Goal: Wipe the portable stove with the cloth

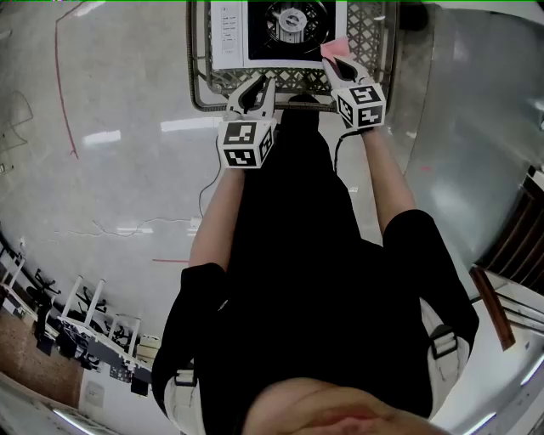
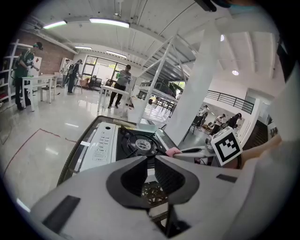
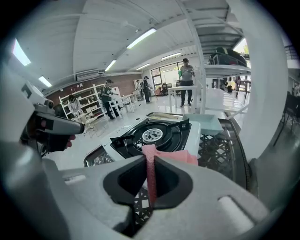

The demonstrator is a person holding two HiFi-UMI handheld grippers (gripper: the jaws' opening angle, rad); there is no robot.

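On a metal lattice bench (image 1: 367,38), at the top of the head view, a portable stove (image 1: 234,30) is set, with a white control strip on its left and a black round burner (image 1: 291,20) in the middle. A pink cloth (image 1: 333,47) is seen at the stove's near right corner. It is pinched between the fingers of the right gripper (image 1: 338,66), which is held over the near edge of the bench.

From the right gripper view, the cloth (image 3: 172,155) is shown clamped upright as a thin fold between the two fingers of the right gripper (image 3: 151,163). Its loose part is spread forward against the white corner of the stove (image 3: 159,133). Whether it presses on the stove or only hangs just in front of it cannot be told.

The left gripper (image 1: 256,90) is held at the near rim of the bench, just left of the right one and apart from the stove. In the left gripper view its fingers (image 2: 140,161) are pressed together at the tips with nothing between them, and the stove (image 2: 105,140) is seen beyond them. The right gripper (image 2: 199,151) is seen to the side with the cloth (image 2: 172,151) at its tip.

Both grippers are carried at arm's length by a person in black (image 1: 306,280), who stands on a pale glossy floor (image 1: 110,127). Other people are seen standing far back in the hall in both gripper views.
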